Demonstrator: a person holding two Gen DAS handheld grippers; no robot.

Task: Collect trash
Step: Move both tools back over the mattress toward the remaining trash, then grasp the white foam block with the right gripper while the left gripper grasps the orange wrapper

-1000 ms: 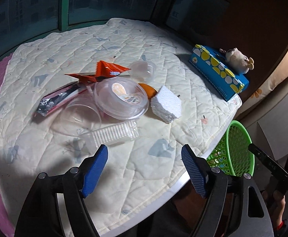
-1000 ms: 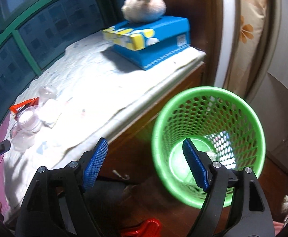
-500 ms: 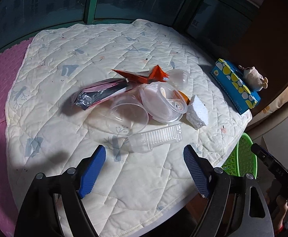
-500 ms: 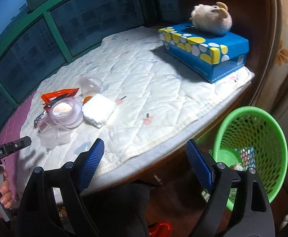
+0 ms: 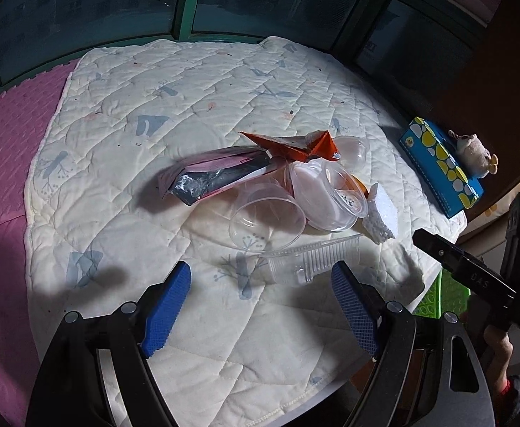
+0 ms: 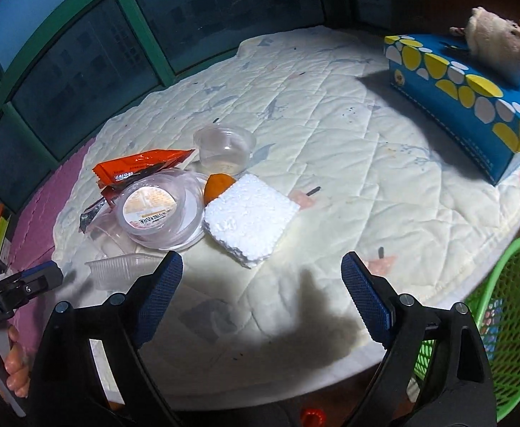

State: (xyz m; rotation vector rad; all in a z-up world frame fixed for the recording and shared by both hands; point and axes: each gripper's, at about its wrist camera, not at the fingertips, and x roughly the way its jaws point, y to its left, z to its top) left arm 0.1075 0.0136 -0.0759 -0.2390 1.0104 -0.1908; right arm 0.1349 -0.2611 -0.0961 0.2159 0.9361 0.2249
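A cream quilted pad (image 6: 384,163) covers the raised window platform, with a pink textured mat (image 5: 0,163) adjoining it on one side. Lying on the pad in one loose cluster: an orange wrapper (image 6: 139,169), a silver and pink foil pouch (image 5: 217,178), a small clear cup (image 6: 224,151), a labelled round clear container (image 6: 160,210), a wide clear cup on its side (image 5: 267,220), a ribbed clear plastic tray (image 5: 313,259) and a white foam block (image 6: 251,219). Well apart, near the far edge, sits a blue and yellow tissue box (image 6: 463,103).
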